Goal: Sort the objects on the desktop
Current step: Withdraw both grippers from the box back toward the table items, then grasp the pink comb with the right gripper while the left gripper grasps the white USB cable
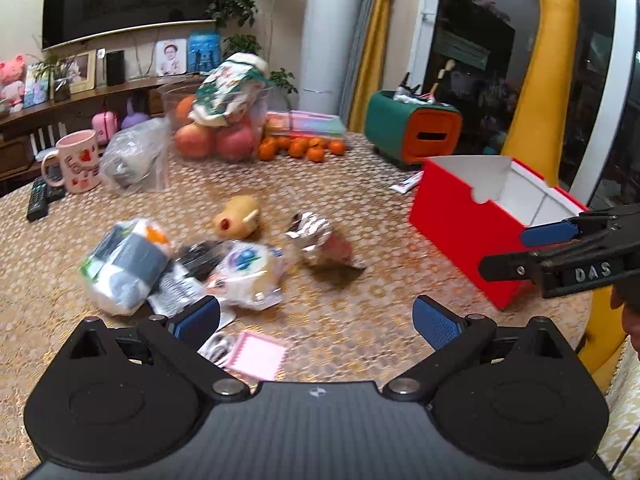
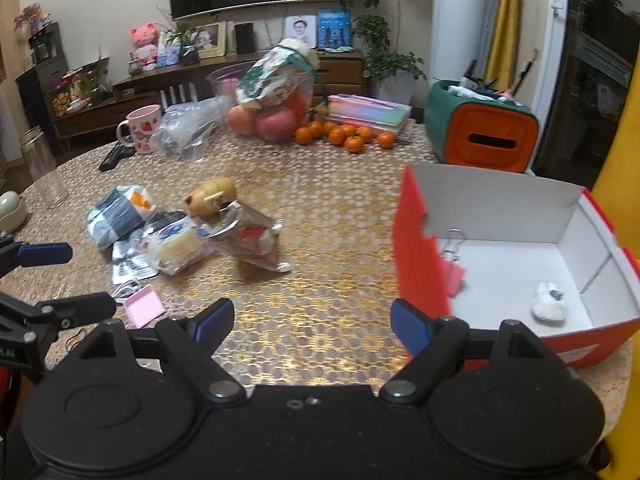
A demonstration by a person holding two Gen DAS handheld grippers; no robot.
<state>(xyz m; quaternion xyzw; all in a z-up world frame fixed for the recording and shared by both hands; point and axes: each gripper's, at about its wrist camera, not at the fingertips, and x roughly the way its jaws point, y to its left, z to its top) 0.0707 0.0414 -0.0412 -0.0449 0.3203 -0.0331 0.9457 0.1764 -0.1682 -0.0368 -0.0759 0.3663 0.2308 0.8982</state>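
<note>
Left wrist view, left gripper: jaws spread wide, nothing between them, hanging over the table.
Left wrist view, unsorted pile: a wrapped bundle of packets, a clear packet with a round label, a foil bag and a tan toy lie loose near the table's middle; a pink card lies just in front of the left finger.
Left wrist view, red box: open-topped, at the right, well apart from the pile; its inside is mostly hidden here.
Left wrist view, right gripper: comes in from the right edge beside the box, jaws apart, empty.
Right wrist view, right gripper: released, jaws wide, nothing held, over bare table between pile and box.
Right wrist view, box contents: a pink binder clip against the near wall and a small white item on the floor of the red box.
Right wrist view, left gripper: at the left edge, jaws apart, near the pink card.
Progress: judged early; two small things boxed, most of the pile not yet sorted.
Remaining: the card, foil bag, toy and packets.
</note>
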